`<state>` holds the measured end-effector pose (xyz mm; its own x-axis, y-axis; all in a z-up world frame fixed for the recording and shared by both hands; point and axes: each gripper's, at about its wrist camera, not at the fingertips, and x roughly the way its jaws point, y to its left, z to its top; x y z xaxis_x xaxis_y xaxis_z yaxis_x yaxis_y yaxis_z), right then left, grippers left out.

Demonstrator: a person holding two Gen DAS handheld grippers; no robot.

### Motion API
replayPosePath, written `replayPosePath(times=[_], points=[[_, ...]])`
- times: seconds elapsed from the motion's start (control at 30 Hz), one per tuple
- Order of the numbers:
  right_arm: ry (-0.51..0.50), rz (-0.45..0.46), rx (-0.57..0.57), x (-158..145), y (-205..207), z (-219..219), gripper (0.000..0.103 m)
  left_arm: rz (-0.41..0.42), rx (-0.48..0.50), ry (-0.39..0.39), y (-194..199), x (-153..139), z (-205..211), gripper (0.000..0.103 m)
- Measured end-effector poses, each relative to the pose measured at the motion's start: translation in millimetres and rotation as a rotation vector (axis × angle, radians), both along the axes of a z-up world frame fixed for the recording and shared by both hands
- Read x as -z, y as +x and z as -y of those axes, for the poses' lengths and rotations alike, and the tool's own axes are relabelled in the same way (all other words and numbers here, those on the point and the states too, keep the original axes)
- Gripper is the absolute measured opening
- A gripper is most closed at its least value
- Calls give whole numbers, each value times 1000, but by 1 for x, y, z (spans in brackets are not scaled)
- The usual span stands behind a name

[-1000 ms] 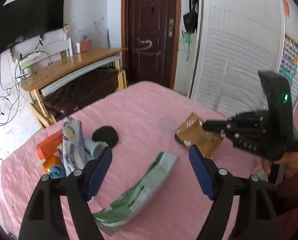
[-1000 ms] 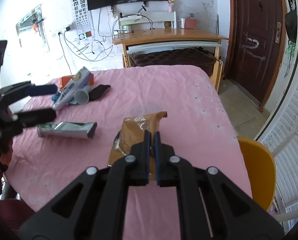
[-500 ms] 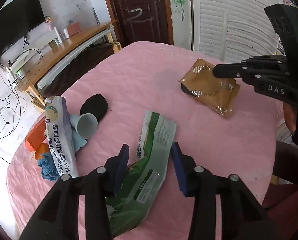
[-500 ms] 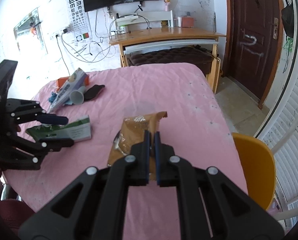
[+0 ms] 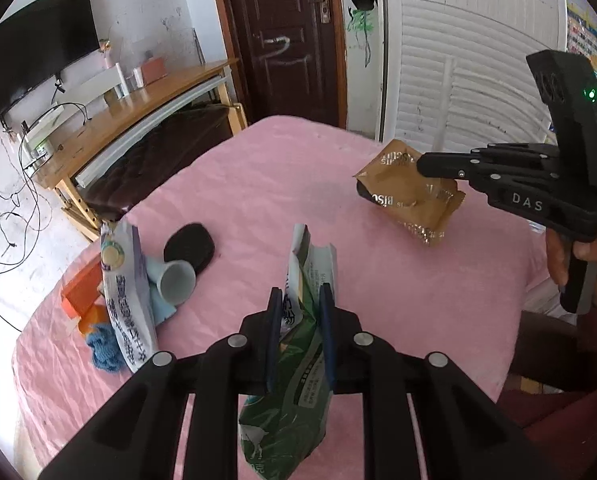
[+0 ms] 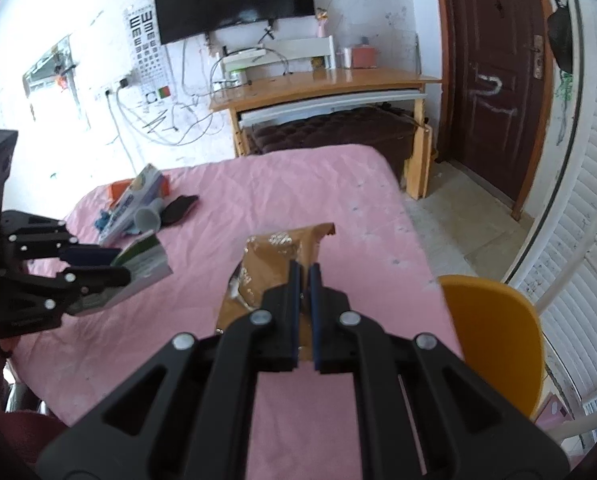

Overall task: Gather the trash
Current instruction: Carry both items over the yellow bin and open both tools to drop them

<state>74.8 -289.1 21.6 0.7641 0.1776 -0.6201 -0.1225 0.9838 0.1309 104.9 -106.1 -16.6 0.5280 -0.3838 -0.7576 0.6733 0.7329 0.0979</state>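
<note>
My left gripper (image 5: 299,294) is shut on a green and white wrapper (image 5: 298,364) and holds it above the pink table (image 5: 258,184); the gripper (image 6: 110,266) and wrapper (image 6: 144,266) also show in the right wrist view. My right gripper (image 6: 305,268) is shut on a brown biscuit wrapper (image 6: 266,268), lifted a little off the cloth. The right gripper (image 5: 422,166) and the brown wrapper (image 5: 402,196) show at the right of the left wrist view.
A pile at the table's far left holds a white and purple bag (image 5: 126,296), a grey cup (image 5: 176,280), a black pad (image 5: 190,244), an orange box (image 5: 82,288) and a blue cloth (image 5: 102,348). A yellow chair (image 6: 494,340) stands right of the table. A wooden desk (image 6: 318,88) stands beyond.
My left gripper came down over the green wrapper, shut on it and lifted it off the table. My right gripper stays shut on the brown wrapper.
</note>
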Motion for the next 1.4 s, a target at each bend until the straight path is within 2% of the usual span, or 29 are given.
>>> replayPosePath(times=[0.2,0.37,0.63,0.93,1.4], points=[[5,18,72,-5,-3,29,4,9,-2,-19,6,-10,10,14],[8,26,159,-4,-8,62,4,20,29,-42,13,-21,34,14],[3,27,327,6,-19,124,4,40,147,-78,15,-41,111,14],[37,-31,448,35,-25,183,4,-50,221,-171,21,-39,186,14],[38,-121,452,66,-5,190,7,-188,98,-254,75,-3,272,14]])
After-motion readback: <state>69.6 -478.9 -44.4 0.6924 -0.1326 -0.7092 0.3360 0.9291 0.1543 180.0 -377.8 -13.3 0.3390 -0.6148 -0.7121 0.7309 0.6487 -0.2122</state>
